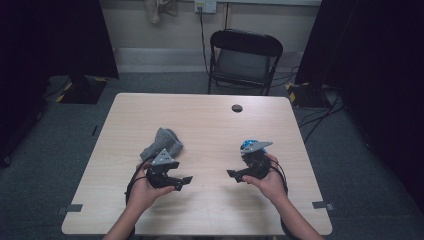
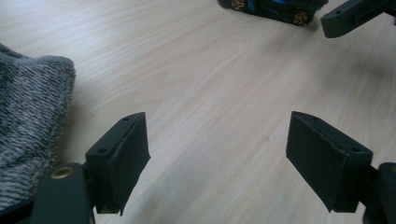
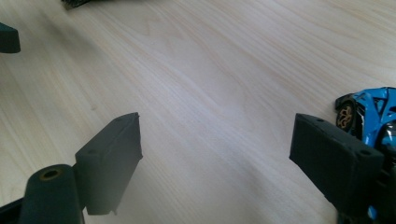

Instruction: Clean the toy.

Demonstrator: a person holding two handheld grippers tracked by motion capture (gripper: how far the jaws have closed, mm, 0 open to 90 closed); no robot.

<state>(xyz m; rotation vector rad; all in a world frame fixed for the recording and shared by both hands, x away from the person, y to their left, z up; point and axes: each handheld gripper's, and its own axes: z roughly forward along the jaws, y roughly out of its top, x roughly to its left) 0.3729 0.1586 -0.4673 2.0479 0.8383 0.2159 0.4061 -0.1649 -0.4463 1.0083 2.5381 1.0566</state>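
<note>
Standing by the tabletop: a person's two forearms come in from the near edge, each hand carrying a pair of tongs, both held low over the wood
Grey cloth (image 1: 161, 143): a knitted, sock-like bundle lying on the tabletop (image 1: 210, 120) left of centre, just beyond the left hand; in the left gripper view its fuzzy edge (image 2: 32, 121) sits beside the left-hand jaw, whether touching it I cannot tell, and not between the jaws
Left hand (image 1: 142, 192): wrapped around the body of its tool, a grey three-cornered plate on top and a black cable looping off toward the wrist
Left tongs (image 1: 184, 181): pointing toward the middle of the tabletop; jaws spread wide with bare wood between them; nothing gripped (image 2: 217, 156)
Middle of the tabletop: plain pale wood between the two tools, which face each other and stay apart
Right tongs (image 1: 234, 175): pointing back toward the left pair; jaws standing wide apart over bare wood; nothing gripped (image 3: 217, 158)
Right hand (image 1: 271, 182): closed around the tool's body from the near side
Blue toy car (image 1: 247, 145): on the tabletop just beyond the right tool; in the right gripper view it (image 3: 371, 114) lies just outside the right-hand jaw, gold wheel showing, not between the jaws
Folding chair (image 1: 244, 60): black, standing past the far edge
</note>
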